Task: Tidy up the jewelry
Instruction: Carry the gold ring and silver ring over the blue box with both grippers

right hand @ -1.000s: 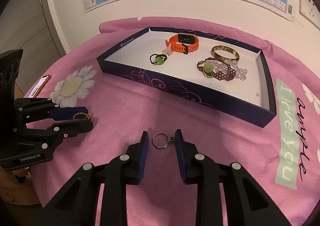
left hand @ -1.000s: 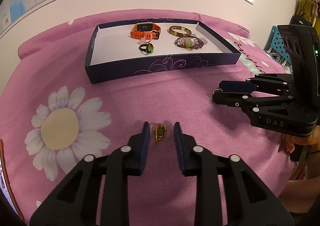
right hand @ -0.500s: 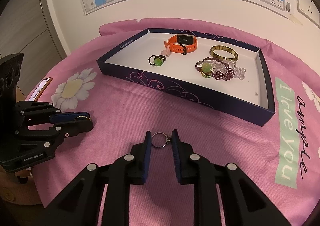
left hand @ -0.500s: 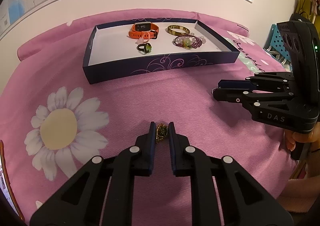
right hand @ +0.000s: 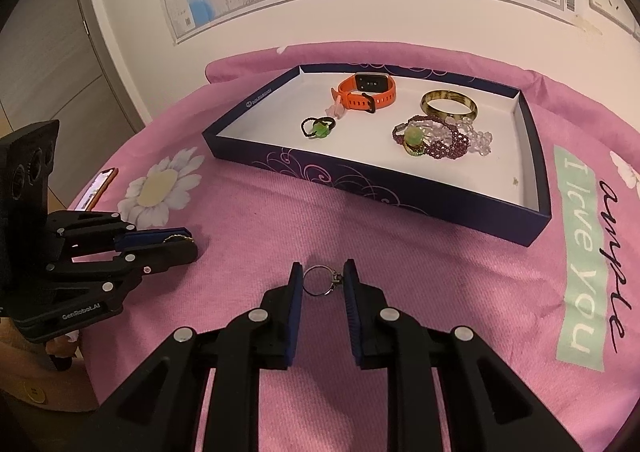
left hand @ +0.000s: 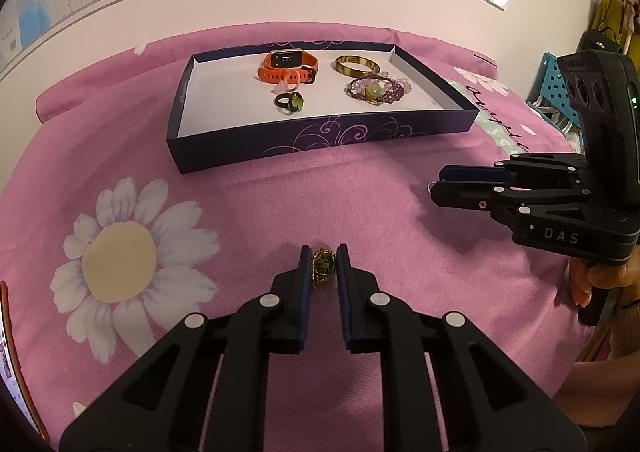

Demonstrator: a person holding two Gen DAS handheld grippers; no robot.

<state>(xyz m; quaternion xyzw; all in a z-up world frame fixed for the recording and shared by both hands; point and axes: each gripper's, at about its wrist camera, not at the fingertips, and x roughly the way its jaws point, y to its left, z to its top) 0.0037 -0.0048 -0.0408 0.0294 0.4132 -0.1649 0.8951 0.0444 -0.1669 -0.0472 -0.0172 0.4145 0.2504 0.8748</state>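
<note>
On the pink blanket: two hand-held grippers sit low over the cloth, each closed around a small ring, in front of a dark blue tray.
Left gripper: jaws narrowed onto a gold ring with a green stone; the pads touch it on both sides and it lies on the pink blanket.
Right gripper: jaws drawn in on a thin silver ring; one pad meets the band, the other meets its small setting. The ring appears to rest on the cloth.
Tray contents: an orange watch, a gold bangle, a dark ring with a green stone and a heap of purple beaded bracelets.
Free space: white floor at the tray's left side and at its near right corner.
Step in hand: likely lifting both rings to carry them to the tray.
Doing it well: keep the squeeze steady, lift straight up, and watch the silver ring, since a thin band held edgewise could twist out. Clear the tray's near wall before lowering, then let go close to the floor in a bare spot.
</note>
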